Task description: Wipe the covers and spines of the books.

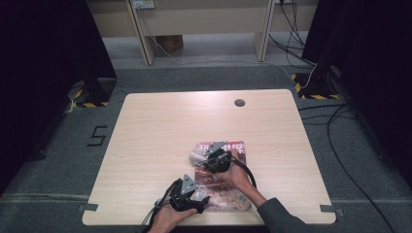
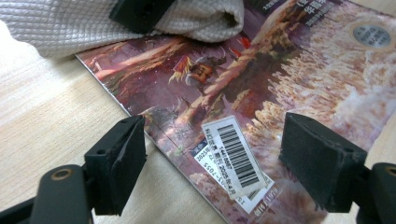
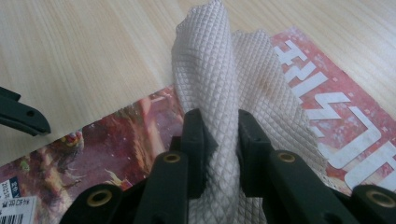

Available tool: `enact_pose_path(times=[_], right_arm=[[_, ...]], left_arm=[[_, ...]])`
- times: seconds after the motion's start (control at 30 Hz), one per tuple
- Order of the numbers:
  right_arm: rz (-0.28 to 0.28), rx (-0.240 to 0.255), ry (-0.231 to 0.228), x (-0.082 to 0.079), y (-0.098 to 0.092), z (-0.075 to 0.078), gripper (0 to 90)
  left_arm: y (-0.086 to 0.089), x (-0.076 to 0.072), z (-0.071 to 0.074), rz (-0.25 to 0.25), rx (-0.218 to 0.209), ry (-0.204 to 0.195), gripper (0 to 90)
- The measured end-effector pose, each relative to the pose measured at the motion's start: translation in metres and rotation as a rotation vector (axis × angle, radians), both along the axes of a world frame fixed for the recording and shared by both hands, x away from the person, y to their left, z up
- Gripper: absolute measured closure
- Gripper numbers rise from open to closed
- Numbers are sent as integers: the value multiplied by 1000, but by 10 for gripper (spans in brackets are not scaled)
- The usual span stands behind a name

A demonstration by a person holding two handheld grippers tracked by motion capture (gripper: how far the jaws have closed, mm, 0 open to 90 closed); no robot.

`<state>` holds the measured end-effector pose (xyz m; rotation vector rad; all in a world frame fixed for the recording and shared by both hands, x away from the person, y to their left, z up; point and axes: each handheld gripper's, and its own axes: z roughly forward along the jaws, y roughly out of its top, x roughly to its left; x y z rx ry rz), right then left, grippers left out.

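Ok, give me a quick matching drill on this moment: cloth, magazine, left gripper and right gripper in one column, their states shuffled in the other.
Things:
1. cloth
2. magazine
3. left gripper
4. right gripper

States:
A. jaws open, straddling the corner with the barcode label
B. lies flat on the table
C. jaws shut on white fabric
D. bunched up, pinched between two black jaws, resting on the cover

Pairs: 1-D, 2-B, 3-A, 4-C
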<state>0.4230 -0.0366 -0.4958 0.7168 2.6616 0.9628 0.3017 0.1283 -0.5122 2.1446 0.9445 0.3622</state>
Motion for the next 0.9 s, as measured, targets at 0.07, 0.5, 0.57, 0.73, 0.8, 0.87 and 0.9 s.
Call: enact_pose_path(times=[0.07,0.5,0.57,0.73,0.8,0.87,0.9], right_arm=[[-18,-18,-22,1,-4,0,767],[-162,-23,-25,18,-60,2,767],[-192,-18,-23,20,-68,2,767],[-241,-16,-25,25,-87,2,767],[-255,-15,-25,26,-92,2,767],[-279,-7,-20,29,-99,1,769],[-287,-5,-19,30,-102,1,770]], left_arm=[[2,-1,1,0,1,9,217],[5,-12,2,-17,19,-2,245],[5,-14,2,-18,12,7,247],[4,-17,3,-29,11,9,267],[4,-18,2,-30,5,9,280],[5,-19,2,-31,-2,16,281],[5,-20,2,-30,-2,19,281]])
